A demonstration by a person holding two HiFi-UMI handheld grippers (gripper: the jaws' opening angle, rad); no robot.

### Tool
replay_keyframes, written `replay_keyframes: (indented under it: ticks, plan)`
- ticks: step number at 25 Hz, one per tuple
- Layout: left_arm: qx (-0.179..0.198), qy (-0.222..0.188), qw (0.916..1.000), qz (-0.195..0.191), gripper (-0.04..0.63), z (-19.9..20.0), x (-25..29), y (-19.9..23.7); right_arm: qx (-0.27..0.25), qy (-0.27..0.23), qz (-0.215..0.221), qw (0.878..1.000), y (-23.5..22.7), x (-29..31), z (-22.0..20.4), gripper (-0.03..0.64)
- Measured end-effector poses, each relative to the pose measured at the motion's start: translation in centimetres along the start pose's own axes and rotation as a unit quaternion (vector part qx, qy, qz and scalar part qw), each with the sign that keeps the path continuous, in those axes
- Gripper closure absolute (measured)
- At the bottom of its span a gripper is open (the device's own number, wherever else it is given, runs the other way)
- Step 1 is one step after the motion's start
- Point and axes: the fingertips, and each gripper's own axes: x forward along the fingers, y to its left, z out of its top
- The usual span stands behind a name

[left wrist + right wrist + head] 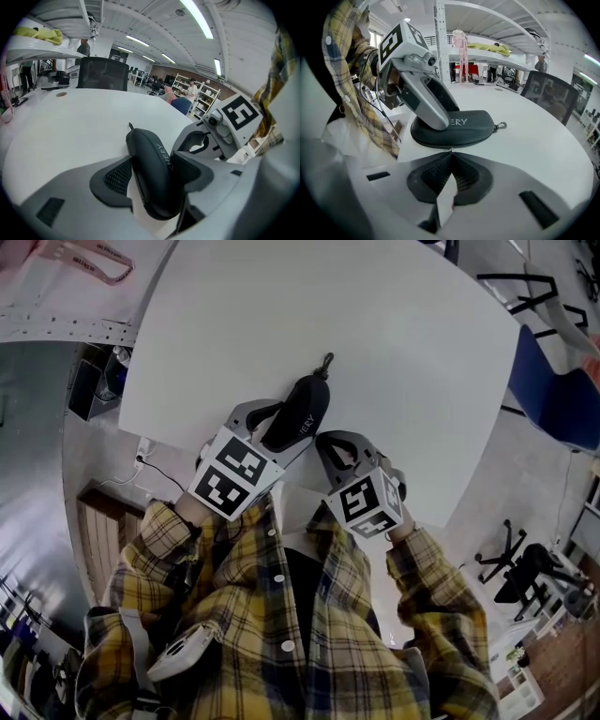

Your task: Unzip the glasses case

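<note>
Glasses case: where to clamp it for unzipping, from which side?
Across its narrow width at the near rounded end, from the person's side, as the left claw does. The glasses case is slim, and its side seam then faces the right claw.

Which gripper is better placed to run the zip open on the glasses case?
Right. The left gripper is clamped across the glasses case, steadying it on the table. The right gripper, jaws shut, has its tips at the case's zip seam.
</note>
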Motion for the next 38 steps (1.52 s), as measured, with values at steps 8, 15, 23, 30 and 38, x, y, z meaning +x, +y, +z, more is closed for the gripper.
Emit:
replay_keyframes:
  ticks: [8,15,23,30,38]
  plan:
    - [-0.027,0.002,0.9995,-0.018,0.31,-0.1,-0.2,0.3,-0.03,-0.017,0.003,0.999,-1.0,-0.4,0.7,0.618]
    - [-0.032,0.012,0.9981,-0.051,0.31,0.1,-0.8,1.0,-0.025,-0.044,0.007,0.999,-1.2,-0.6,1.7,0.618]
    - [-0.019,0.008,0.998,-0.059,0.31,0.1,-0.4,0.7,-0.037,-0.03,-0.017,0.999,-4.1,0.1,1.6,0.618]
    - [-0.016,0.006,0.9976,-0.067,0.31,0.0,-0.3,0.7,-0.054,-0.029,-0.046,0.997,-8.4,2.0,3.0,0.618]
    - [0.071,0.064,0.9917,-0.086,0.308,0.1,0.3,-0.3,0.018,-0.023,-0.058,0.998,-7.5,0.4,0.9,0.618]
